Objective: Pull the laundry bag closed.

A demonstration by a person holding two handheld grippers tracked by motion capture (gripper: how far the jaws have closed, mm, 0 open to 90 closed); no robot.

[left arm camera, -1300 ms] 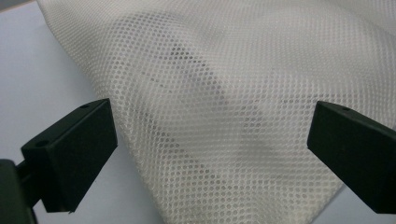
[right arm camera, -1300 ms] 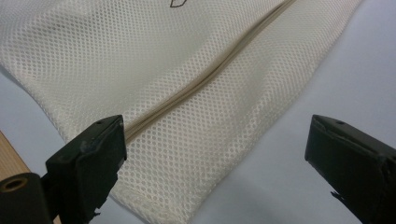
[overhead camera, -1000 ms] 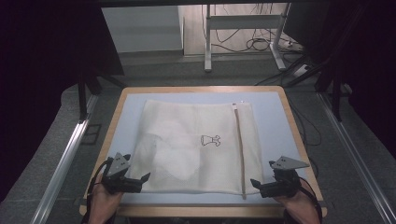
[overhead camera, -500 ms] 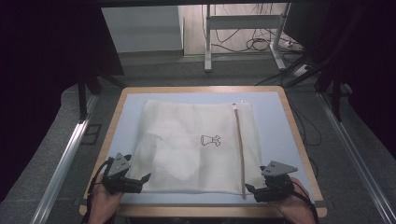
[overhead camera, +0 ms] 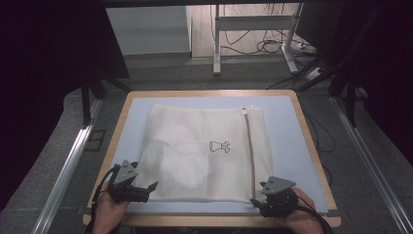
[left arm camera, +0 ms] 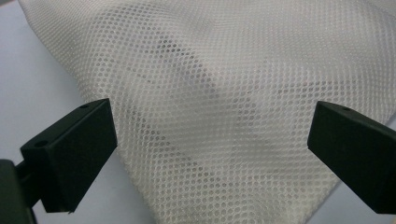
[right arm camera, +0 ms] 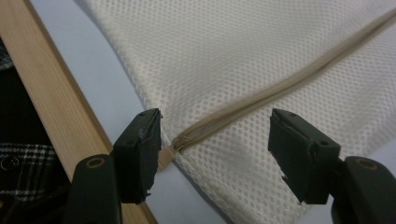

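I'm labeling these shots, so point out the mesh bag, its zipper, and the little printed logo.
mesh bag (overhead camera: 195, 131), high view, plain netting left of centre.
zipper (right arm camera: 261, 95), right gripper view, middle of the tan strip.
printed logo (overhead camera: 219, 146), high view, centre of the dark outline.

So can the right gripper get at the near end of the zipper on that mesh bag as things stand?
Probably yes. The right gripper, its jaws just closing, already straddles the zipper end at the mesh bag's near corner, with nothing between them but flat mesh.
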